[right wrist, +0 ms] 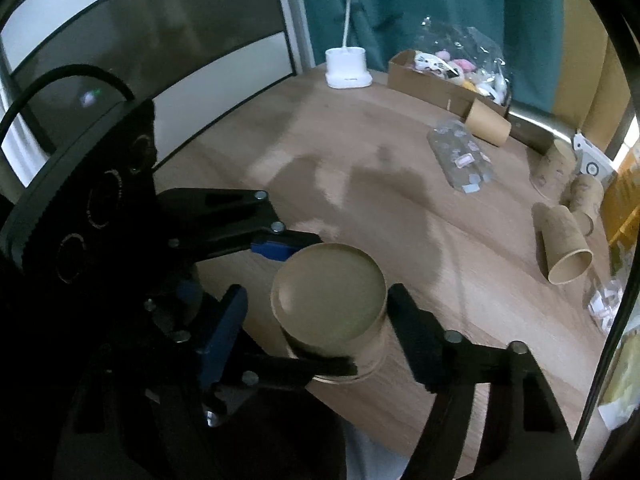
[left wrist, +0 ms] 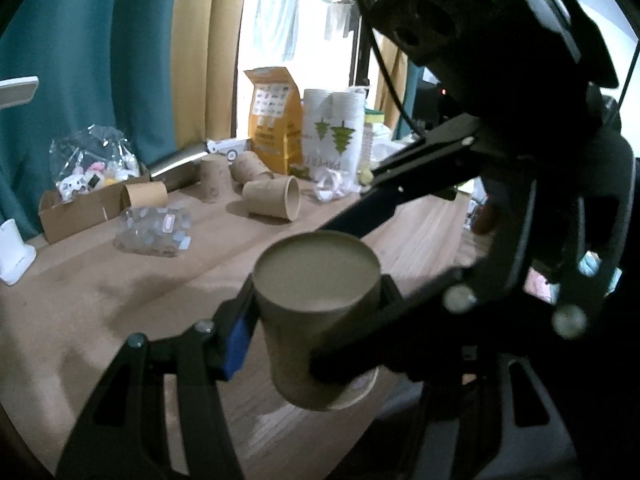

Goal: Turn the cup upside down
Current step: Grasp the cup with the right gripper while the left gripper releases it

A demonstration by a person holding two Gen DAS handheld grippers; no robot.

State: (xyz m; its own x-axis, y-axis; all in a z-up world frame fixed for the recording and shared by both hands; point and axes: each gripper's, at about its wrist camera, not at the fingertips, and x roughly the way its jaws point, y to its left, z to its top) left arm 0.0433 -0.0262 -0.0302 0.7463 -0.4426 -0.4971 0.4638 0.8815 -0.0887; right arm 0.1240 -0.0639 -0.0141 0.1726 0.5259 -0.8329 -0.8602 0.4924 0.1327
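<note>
On the surface [right wrist: 400, 208] your cup [right wrist: 332, 300] sits base-up (left gripper [left wrist: 316, 304] clamping it, right gripper [right wrist: 316, 328] spread), so loosen the jaws straight apart.

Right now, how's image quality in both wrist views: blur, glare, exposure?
Left wrist: window blown out white, the other gripper's body a black silhouette, cup slightly soft. Right wrist: dim, even light, soft shadows on the table, cup fairly sharp. Both show strong fisheye bending and dark corners.

Black left tool [left wrist: 316, 320] – blue pads, silver screws – like right tool [right wrist: 320, 320].
</note>
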